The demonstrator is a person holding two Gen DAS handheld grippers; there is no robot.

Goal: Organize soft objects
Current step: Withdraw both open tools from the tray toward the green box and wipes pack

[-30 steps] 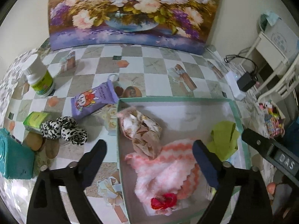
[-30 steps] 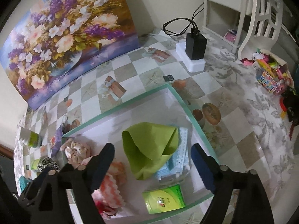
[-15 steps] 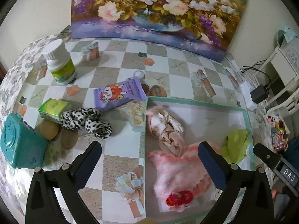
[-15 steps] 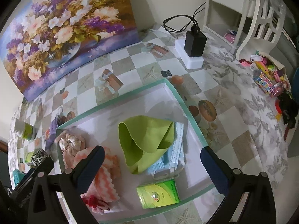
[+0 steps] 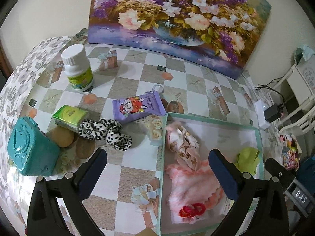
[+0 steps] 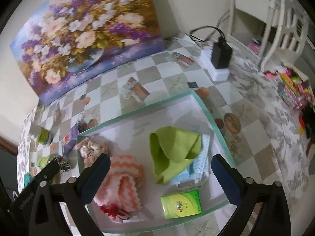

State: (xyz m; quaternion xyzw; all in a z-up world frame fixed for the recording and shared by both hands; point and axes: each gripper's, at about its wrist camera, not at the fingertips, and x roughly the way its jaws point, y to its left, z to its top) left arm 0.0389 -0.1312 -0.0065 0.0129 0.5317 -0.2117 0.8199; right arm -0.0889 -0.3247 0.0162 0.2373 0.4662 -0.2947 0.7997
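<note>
A teal-rimmed shallow box (image 5: 216,120) (image 6: 137,114) on the checkered table holds a beige scrunchie (image 5: 184,143), a pink-and-white fluffy cloth (image 5: 195,184) (image 6: 122,179), a red hair tie (image 5: 192,210), a green cloth (image 6: 173,151) over a light blue mask (image 6: 202,161), and a green tissue pack (image 6: 181,203). Left of the box lie a leopard-print scrunchie (image 5: 106,131), a purple wipes pack (image 5: 137,108) and another green tissue pack (image 5: 69,116). My left gripper (image 5: 157,169) is open and empty, above the box's left edge. My right gripper (image 6: 160,169) is open and empty above the box.
A white pill bottle (image 5: 77,68) and a teal plastic case (image 5: 31,147) stand at the left. A flower painting (image 5: 177,17) leans on the wall behind. A black charger on a white power strip (image 6: 220,59) sits at the right, with a white chair (image 6: 283,23) and toys (image 6: 293,90) beyond.
My left gripper has swung left and back, bringing the leopard scrunchie, bottle and teal case into fuller view. My right gripper has drawn back slightly and opened wider. Nothing was picked up.
</note>
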